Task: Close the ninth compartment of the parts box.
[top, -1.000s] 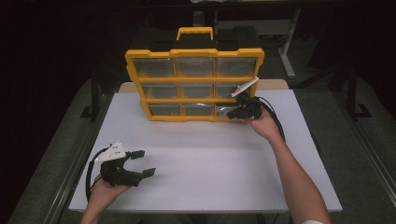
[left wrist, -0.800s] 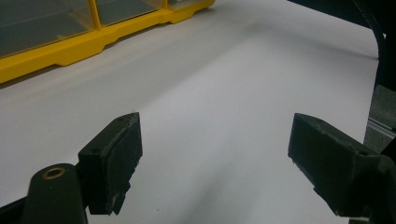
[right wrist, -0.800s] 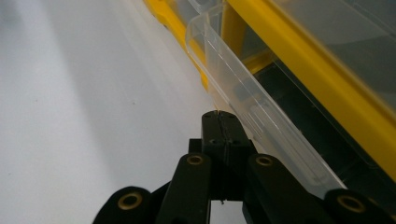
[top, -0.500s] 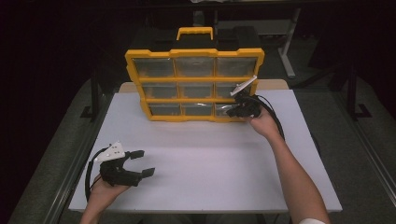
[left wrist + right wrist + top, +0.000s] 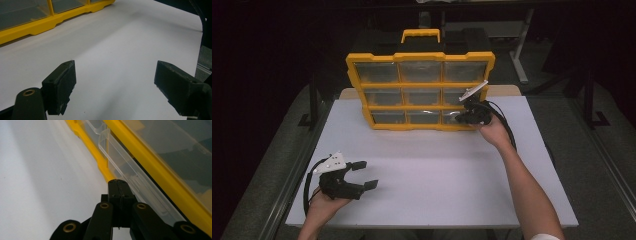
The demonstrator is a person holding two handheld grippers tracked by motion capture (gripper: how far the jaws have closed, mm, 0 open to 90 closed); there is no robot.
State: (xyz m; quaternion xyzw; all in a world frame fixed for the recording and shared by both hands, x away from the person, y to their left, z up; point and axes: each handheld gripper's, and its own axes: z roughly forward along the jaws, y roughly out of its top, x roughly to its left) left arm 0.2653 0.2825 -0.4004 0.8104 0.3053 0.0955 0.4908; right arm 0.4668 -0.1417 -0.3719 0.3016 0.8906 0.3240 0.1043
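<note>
A yellow plastic parts organiser [image 5: 419, 90] with clear drawers and a carry handle stands upright at the far side of the white tabletop [image 5: 437, 175], where the right tongs [image 5: 460, 116] sit at the clear plastic drawer [image 5: 120, 162] in its bottom-right corner, jaws pressed together with no clear sign of anything between them. Nothing has shifted over the past second: both hands hold the same places, and the drawer appears barely drawn out, so the pull looks yet to begin. The left tongs [image 5: 366, 174] rest spread and empty near the front-left edge.
</note>
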